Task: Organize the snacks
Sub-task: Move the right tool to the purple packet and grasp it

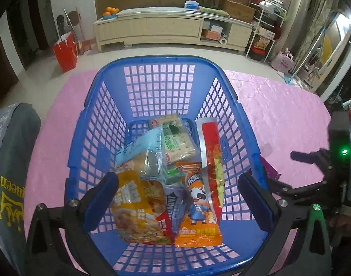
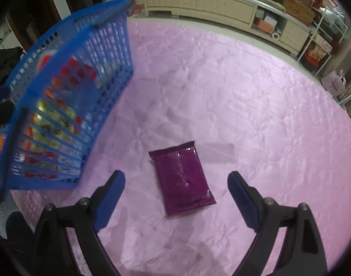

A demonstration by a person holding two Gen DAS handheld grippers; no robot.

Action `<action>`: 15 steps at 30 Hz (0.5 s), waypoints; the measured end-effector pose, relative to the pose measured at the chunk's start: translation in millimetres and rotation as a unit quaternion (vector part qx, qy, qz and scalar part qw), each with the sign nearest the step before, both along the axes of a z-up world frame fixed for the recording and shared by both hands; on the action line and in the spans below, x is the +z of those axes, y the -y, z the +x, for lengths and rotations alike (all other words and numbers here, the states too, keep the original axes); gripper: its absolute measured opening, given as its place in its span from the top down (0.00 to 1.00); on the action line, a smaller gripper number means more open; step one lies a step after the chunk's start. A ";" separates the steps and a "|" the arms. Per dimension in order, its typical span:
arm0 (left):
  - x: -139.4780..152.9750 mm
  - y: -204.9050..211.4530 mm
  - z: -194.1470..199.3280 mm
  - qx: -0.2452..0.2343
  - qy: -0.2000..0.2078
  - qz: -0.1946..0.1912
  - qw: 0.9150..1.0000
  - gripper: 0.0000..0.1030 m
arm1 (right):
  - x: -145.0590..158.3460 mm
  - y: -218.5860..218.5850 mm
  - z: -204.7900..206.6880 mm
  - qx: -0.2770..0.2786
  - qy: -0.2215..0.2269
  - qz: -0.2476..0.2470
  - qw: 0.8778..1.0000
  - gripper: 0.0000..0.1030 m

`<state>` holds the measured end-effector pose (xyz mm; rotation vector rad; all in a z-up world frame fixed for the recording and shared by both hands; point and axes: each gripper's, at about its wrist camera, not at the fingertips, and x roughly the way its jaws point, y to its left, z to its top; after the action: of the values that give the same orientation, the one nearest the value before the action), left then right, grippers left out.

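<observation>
Left wrist view: left gripper [image 1: 177,197] poised over blue basket [image 1: 233,112], jaws spread wide, grasping nothing. Several packets piled inside: yellow bread packet [image 1: 134,209], orange packet [image 1: 198,216] printed with a cartoon cow figure, green-and-white cracker packet [image 1: 177,138], red packet [image 1: 213,161] leaning upright against the right wall, probably propped there for lack of floor space. Print on the wrappers too small to read; upside-down letters "ueen" legible on grey fabric [image 1: 12,179] at the left edge. Right gripper visible at far right, beside the basket.

Right wrist view: right gripper [image 2: 176,191] released, jaws wide apart, straddling purple packet [image 2: 181,179] without touching it. Packet flat on pink bench [image 2: 256,105], near the basket but apart from it, likely the last snack left outside. No readable writing on it. Wide spread apparently meant to take the packet across its width.
</observation>
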<state>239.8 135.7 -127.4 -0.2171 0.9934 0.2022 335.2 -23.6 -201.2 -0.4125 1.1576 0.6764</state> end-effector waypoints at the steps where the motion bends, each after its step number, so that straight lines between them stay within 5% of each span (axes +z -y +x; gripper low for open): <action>1: 0.1 0.3 -0.2 0.002 0.001 0.005 1.000 0.00 | -2.4 -0.2 0.4 0.004 -0.003 0.000 1.000 0.10; 10: -2.3 5.9 4.4 0.000 -0.004 0.022 1.000 0.00 | -19.9 0.6 8.6 0.027 0.004 -0.001 1.000 0.11; 15: -6.1 5.2 5.3 0.002 -0.008 0.027 1.000 0.00 | -28.9 5.1 6.1 0.032 0.012 -0.004 0.999 0.35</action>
<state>245.1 130.5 -133.4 -0.1688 1.0025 0.2341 341.3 -28.7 -230.1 -0.4651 1.1281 0.7196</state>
